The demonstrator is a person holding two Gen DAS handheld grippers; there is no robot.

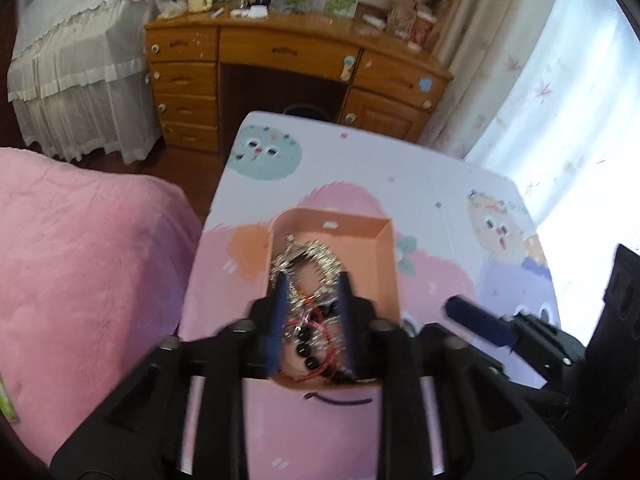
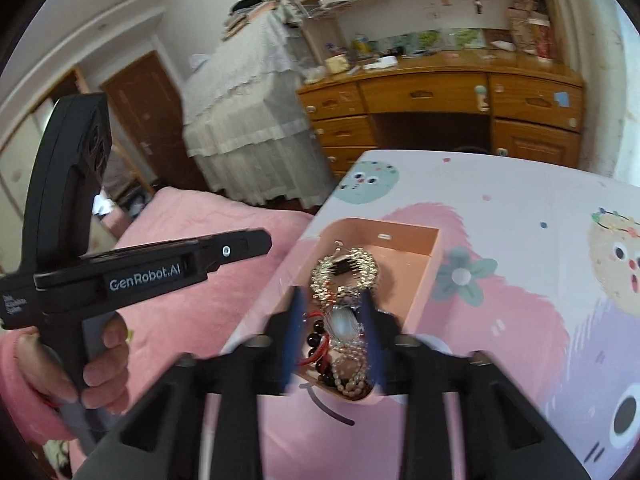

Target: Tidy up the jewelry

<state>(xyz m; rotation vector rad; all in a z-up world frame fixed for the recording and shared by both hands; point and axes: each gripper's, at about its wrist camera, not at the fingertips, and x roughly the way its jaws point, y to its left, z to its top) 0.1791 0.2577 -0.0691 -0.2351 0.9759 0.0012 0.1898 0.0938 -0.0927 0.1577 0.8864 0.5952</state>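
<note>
A peach open box (image 1: 380,240) (image 2: 420,276) sits on the cartoon-print table. It holds a tangle of jewelry: a silver chain (image 1: 316,256), a gold chain (image 2: 348,268), dark beads on red cord (image 1: 308,350) (image 2: 316,340), a pearl strand with a pale oval stone (image 2: 344,324). My left gripper (image 1: 312,284) hovers over the box, jaws apart around the jewelry, gripping nothing that I can see. My right gripper (image 2: 334,300) hovers over the same box, jaws apart either side of the stone. The right gripper's blue finger (image 1: 476,320) shows in the left wrist view.
The table (image 1: 440,184) (image 2: 520,216) has a pink bed (image 1: 88,260) (image 2: 192,280) along its left side. A wooden desk (image 1: 288,52) (image 2: 440,96) with clutter stands beyond it. A bright curtained window (image 1: 560,100) is at the right. My left gripper's body (image 2: 120,272) is at left.
</note>
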